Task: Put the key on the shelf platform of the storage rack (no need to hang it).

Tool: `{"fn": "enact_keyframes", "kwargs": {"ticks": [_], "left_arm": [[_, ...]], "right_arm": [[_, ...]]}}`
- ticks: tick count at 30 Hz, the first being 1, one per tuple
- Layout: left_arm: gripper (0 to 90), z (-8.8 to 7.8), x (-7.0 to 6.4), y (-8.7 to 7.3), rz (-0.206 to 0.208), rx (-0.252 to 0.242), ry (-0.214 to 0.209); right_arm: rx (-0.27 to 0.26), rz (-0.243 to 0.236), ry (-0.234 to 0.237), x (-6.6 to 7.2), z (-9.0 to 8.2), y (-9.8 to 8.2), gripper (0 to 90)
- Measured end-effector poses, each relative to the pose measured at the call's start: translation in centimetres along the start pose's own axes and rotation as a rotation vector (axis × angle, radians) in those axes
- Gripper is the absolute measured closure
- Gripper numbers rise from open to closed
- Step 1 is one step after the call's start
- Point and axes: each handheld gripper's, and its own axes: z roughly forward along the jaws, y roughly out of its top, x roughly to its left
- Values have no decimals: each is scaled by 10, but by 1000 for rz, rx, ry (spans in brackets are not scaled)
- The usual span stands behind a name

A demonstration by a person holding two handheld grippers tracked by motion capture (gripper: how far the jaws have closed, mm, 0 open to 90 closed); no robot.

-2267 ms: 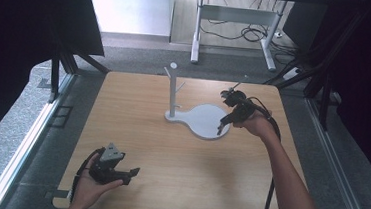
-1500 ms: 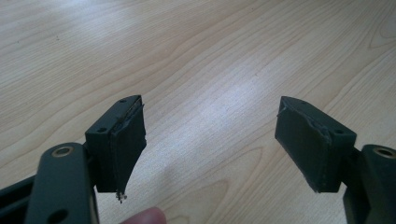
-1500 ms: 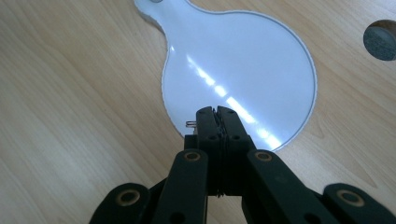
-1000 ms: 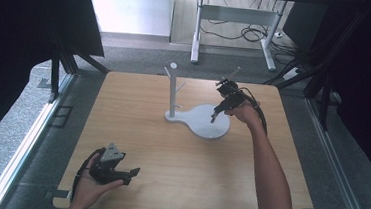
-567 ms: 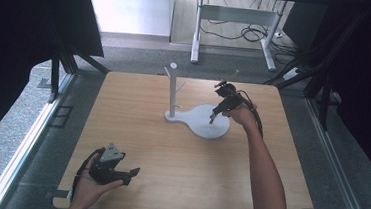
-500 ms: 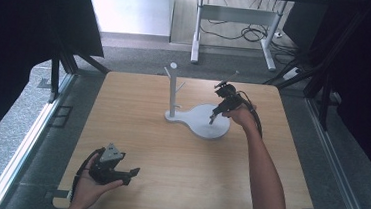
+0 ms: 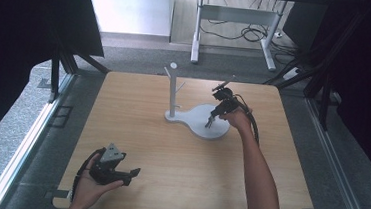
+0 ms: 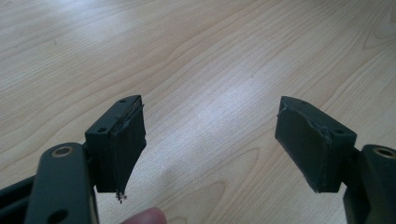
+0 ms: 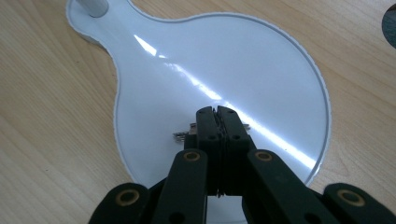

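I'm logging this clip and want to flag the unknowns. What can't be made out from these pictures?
- Small metallic item on the white tray: right gripper view, mostly hidden behind the closed jaws of the right gripper; whether it is gripped is unclear.
- Stand post: cut off by the top edge there.
- Left gripper: jaws open; the high view is too small for detail.

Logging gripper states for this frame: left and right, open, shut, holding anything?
Left gripper: open, empty, above bare table.
Right gripper: shut over white tray; small metal bit beside jaws, grip unclear.
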Motion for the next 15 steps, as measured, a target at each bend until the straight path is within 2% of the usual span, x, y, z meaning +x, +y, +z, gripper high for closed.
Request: {"fn": "enact_keyframes", "kwargs": {"ticks": [6, 9, 15], "left_arm": [[247, 0, 0, 0, -1, 1, 1], [247, 1, 0, 0, 0, 3, -3], [247, 3, -2, 0, 4, 9, -5]], "right_arm": [[35, 16, -11, -2, 14, -7, 885], [30, 31, -6, -4, 17, -9, 884], [33, 26, -15, -1, 20, -8, 879]]}}
